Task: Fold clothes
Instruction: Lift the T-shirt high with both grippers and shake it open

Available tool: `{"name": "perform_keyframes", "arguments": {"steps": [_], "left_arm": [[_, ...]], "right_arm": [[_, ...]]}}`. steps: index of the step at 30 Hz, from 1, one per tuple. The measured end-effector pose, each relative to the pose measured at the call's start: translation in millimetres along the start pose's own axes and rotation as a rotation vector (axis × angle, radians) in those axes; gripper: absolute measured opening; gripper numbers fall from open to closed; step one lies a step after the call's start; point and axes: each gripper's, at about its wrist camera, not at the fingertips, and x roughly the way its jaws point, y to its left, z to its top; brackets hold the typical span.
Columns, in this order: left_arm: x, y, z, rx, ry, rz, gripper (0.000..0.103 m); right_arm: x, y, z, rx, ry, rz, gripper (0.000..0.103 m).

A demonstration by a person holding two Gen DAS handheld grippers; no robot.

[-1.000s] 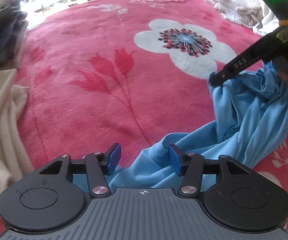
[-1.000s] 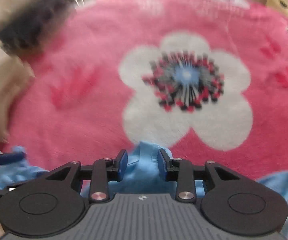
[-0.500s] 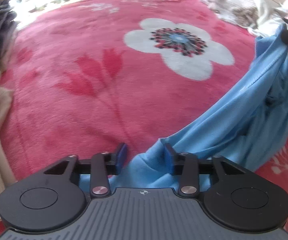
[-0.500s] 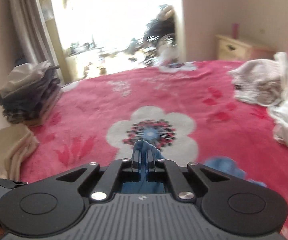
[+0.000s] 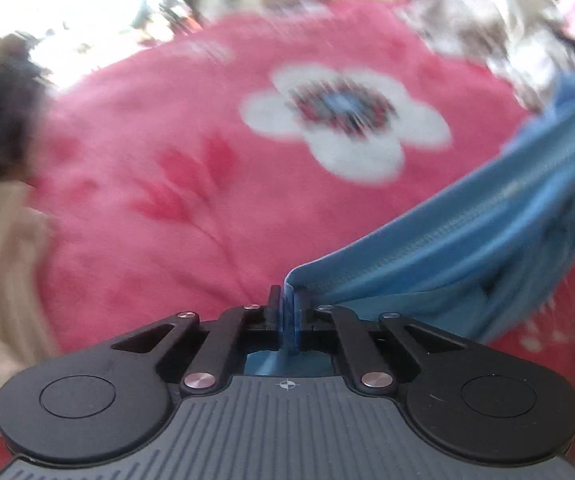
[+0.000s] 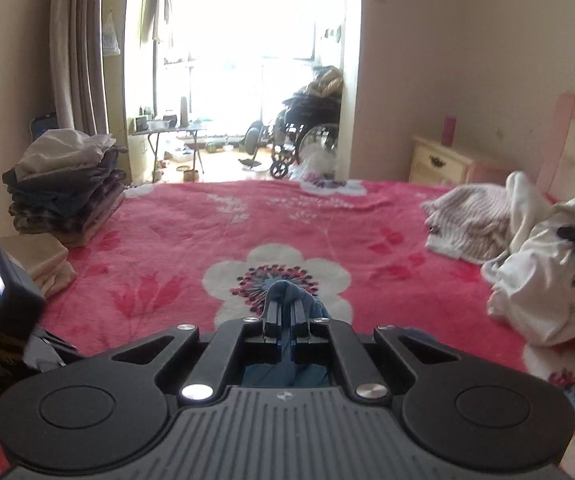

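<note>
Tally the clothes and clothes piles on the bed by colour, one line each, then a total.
Blue: 1, the blue garment clamped in both the left gripper and the right gripper.
Dark/grey: 1, the folded stack.
Cream: 1, the folded cream pile.
Beige knit: 1, the knitted garment.
White: 1, the crumpled white heap.
Total: 5

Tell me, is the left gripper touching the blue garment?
Touching. In the left wrist view, the left gripper is shut on the blue garment, with a fold of cloth pinched between its fingers.
</note>
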Motion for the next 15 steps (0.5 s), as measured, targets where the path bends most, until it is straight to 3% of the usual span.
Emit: {"name": "perform_keyframes", "arguments": {"steps": [6,10,15], "left_arm": [[-91,14,49,-0.077,-0.303,0.096,0.003],[-170,15,89,-0.092,-0.548,0.143,0.003],[-269,9,108,-0.061,-0.805,0.187,0.003]], "right_arm": [[-15,-14,29,-0.001,-0.132,-0.029,0.004],[-42,-33,82,0.001,-0.295,-0.016,0.004],[-104,-45,146,-0.023,-0.51,0.011,0.004]]}}
